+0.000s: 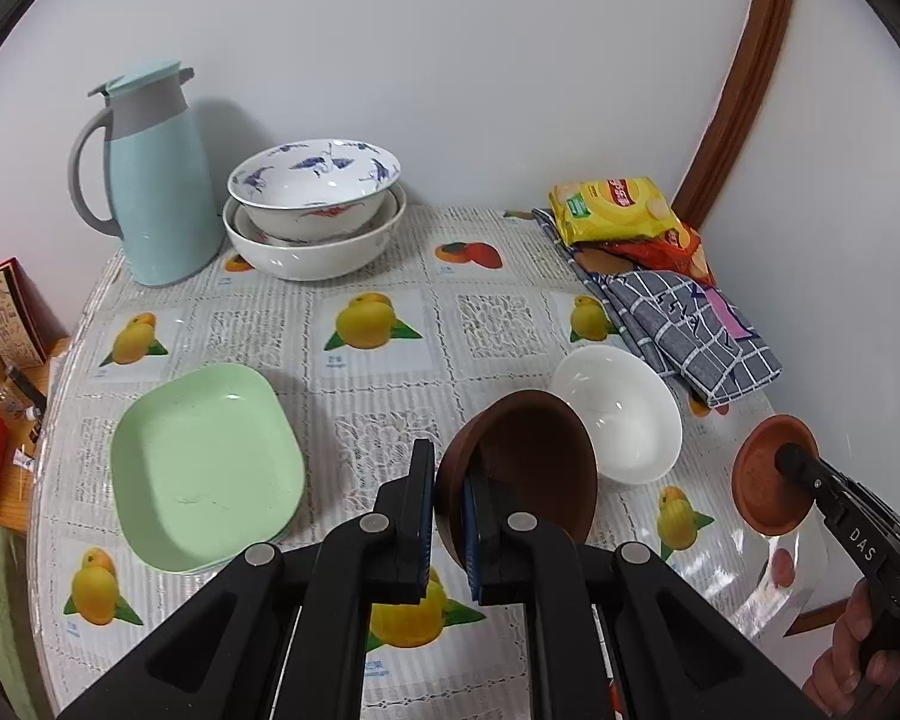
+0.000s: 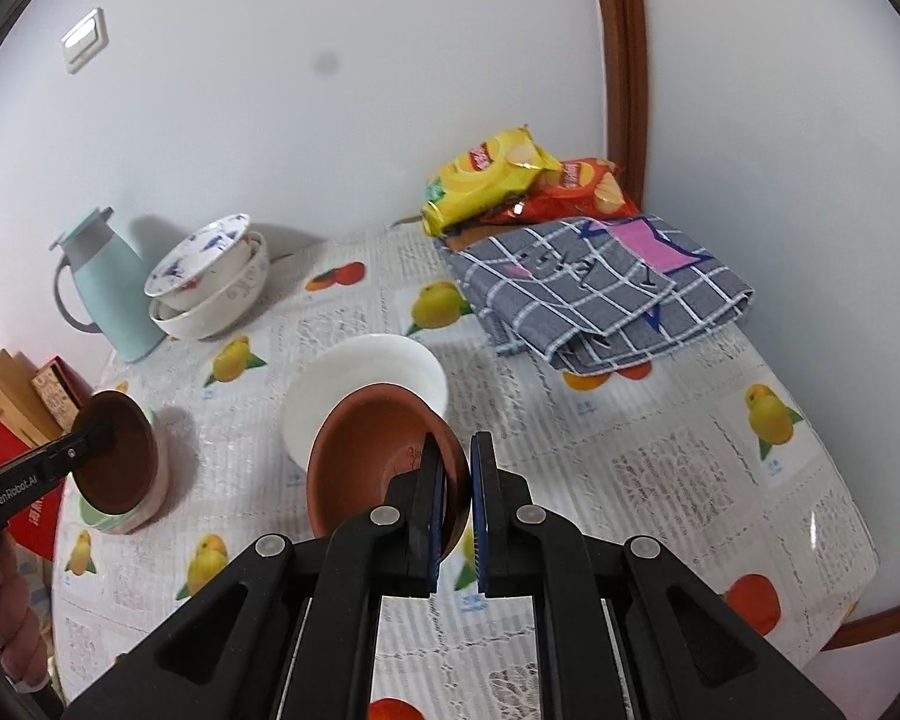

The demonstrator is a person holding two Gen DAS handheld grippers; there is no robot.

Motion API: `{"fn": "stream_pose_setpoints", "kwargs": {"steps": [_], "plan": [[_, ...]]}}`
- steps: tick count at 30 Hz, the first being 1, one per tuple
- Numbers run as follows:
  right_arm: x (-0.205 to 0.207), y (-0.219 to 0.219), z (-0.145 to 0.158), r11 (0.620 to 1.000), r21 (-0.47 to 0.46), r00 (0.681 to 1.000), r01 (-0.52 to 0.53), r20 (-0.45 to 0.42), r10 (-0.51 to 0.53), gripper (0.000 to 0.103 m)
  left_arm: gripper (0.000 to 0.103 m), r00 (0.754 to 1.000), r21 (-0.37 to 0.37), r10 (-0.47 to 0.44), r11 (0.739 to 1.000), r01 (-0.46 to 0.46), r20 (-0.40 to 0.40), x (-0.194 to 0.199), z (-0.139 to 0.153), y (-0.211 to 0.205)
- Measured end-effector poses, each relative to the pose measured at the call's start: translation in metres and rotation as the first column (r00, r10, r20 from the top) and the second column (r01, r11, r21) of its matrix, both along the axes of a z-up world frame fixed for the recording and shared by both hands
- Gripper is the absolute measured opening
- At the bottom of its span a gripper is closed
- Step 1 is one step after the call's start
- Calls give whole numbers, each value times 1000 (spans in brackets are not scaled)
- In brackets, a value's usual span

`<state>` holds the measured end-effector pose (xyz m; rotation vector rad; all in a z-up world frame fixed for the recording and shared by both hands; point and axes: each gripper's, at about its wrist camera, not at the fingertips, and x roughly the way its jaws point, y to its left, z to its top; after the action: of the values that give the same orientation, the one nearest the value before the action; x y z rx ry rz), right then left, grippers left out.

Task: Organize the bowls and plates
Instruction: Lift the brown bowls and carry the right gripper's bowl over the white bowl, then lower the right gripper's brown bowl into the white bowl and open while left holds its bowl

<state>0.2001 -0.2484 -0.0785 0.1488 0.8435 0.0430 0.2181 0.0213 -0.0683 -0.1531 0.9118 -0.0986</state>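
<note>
Above table (image 1: 390, 408) – L hand-held gripper (image 1: 448, 525) clenched on dark brown bowl (image 1: 528, 468) rim, R hand-held gripper (image 2: 452, 513) on terracotta bowl (image 2: 366, 456).

**Lighting OK, heavy fisheye on both wrist views**

Even, soft indoor light, fairly bright. Shadows diffuse: thermos (image 1: 150, 180) throws a soft one onto the wall behind it, far left of the left gripper (image 1: 447, 516). Small glare spots on the white bowl (image 1: 621, 414) just beyond the tongs, and sheen on the tablecloth (image 2: 660, 468) right of the right gripper (image 2: 453, 510). Black vignette in the corners, door frame (image 2: 621, 60) bows. Gripper bodies nearest the lens are slightly soft.
</note>
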Motion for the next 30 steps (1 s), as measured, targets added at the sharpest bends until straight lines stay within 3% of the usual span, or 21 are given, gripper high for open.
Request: {"fn": "stream_pose_setpoints", "kwargs": {"steps": [14,30], "plan": [[26,23,-5,999,1,999,-40,-20,40,8,9,999,-4,46,999,-46,-3,9,-3,23],[84,54,-57,993,-79,990,-87,-121,77,8,9,996,-37,60,997,-62,-65,42,-33,37]]}}
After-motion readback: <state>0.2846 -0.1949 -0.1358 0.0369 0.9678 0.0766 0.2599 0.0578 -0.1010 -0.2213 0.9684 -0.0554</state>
